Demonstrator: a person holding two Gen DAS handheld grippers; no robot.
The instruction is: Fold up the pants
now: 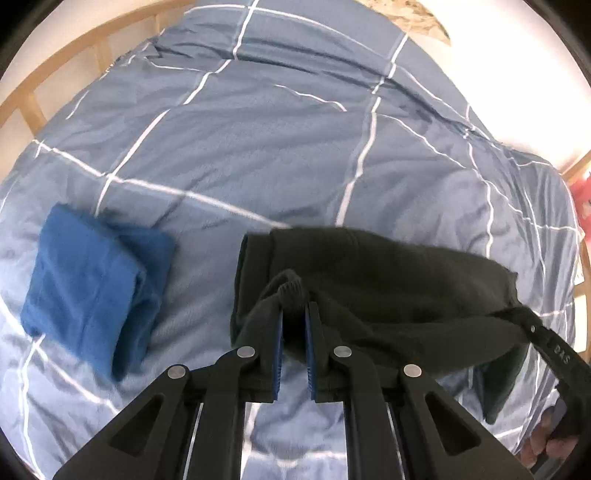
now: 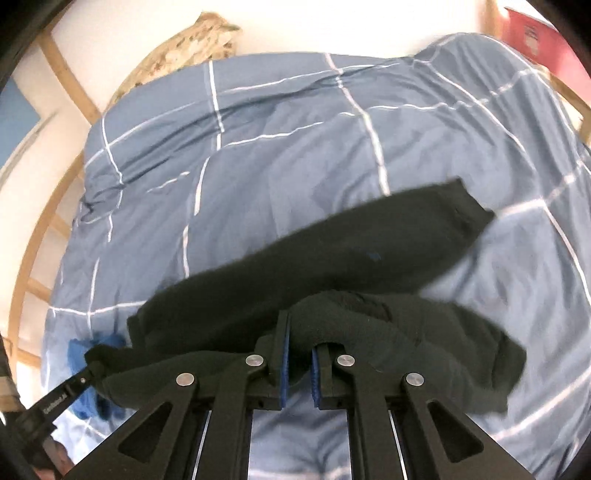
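Left hand-held gripper (image 1: 294, 314): clenched on a ribbed hem or cuff of the black pants (image 1: 388, 280); the cloth bunches over the fingertips, so where the blue pads (image 1: 277, 347) bite is hidden.
Right hand-held gripper (image 2: 300, 332): clenched on a thick fold of the black pants (image 2: 332, 251); the fold drapes over the right finger and covers its tip.
Pants, place: lifted between the two hand-held grippers above the bed, near its front edge. In the right wrist view one long part stretches far and to the right and ends in a ribbed band; whether that end rests on the duvet or hangs free cannot be told.
Pants, shape: blurred and dark; legs and waist are hard to tell apart.
Duvet (image 1: 258, 147): blue-grey with white check lines, creased, covering the bed.
Folded blue garment (image 1: 92, 288): lies on the duvet to the left, apart from the pants; in the right wrist view only a blue scrap of it (image 2: 79, 347) shows past the black cloth.
Bed frame (image 1: 55, 66): wooden slats along the left edge, bent by the lens.
Far end: a mottled tan cloth (image 1: 417, 18) against the wall, cut off by the frame.
Red object (image 2: 535, 40): at the far right, partly cut off; what it is cannot be told.
Person's fingers (image 1: 550, 450): just visible at the near right rim, blurred.
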